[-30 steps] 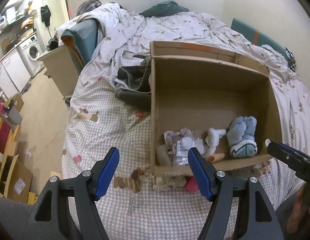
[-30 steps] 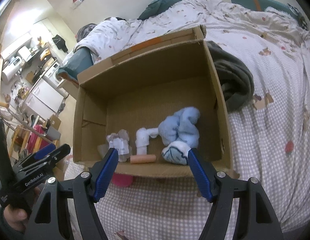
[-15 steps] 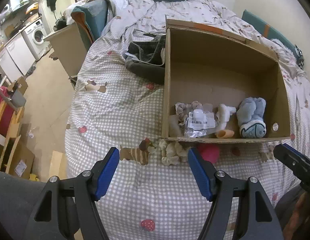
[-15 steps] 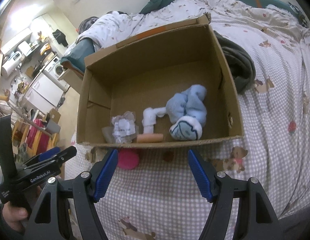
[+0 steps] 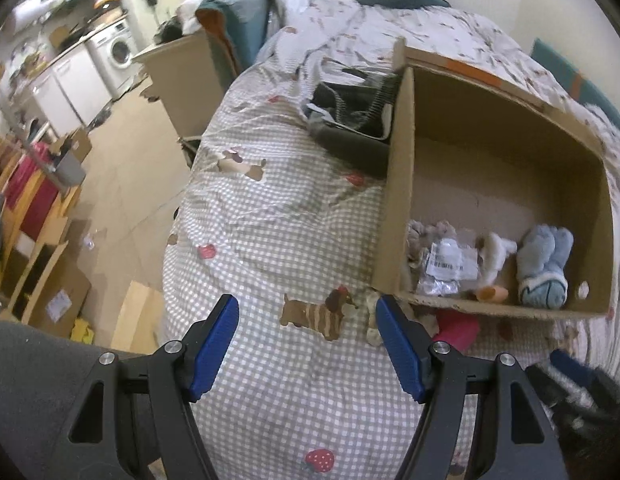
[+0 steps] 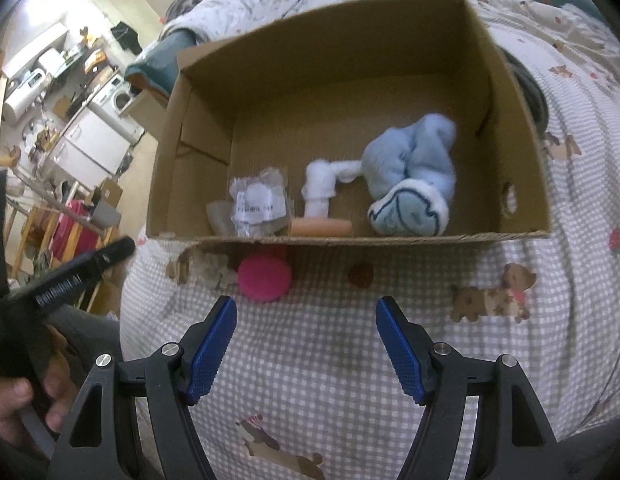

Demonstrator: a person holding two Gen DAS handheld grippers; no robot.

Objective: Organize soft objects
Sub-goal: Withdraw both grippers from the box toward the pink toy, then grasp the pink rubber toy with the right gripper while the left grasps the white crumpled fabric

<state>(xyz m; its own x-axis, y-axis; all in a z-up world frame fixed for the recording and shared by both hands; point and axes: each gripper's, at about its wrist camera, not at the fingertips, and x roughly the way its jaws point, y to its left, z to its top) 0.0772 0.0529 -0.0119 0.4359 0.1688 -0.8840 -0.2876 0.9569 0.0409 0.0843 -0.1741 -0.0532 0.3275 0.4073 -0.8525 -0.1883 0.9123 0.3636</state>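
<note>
- Left gripper [image 5: 305,336]: blue-padded jaws spread apart, nothing between them, angled downward.
- Right gripper [image 6: 305,338]: jaws likewise apart and empty.
- A hand [image 6: 13,408] grips the left gripper's handle.

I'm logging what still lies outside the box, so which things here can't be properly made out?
- Pink round object: right wrist view, its top hidden under the cardboard box front edge.
- Beige plush: left wrist view, partly behind the left gripper finger; kind unclear.
- Clear packet: label print too small and blurred.
- Right gripper: left wrist view, blurred, cut off.
</note>
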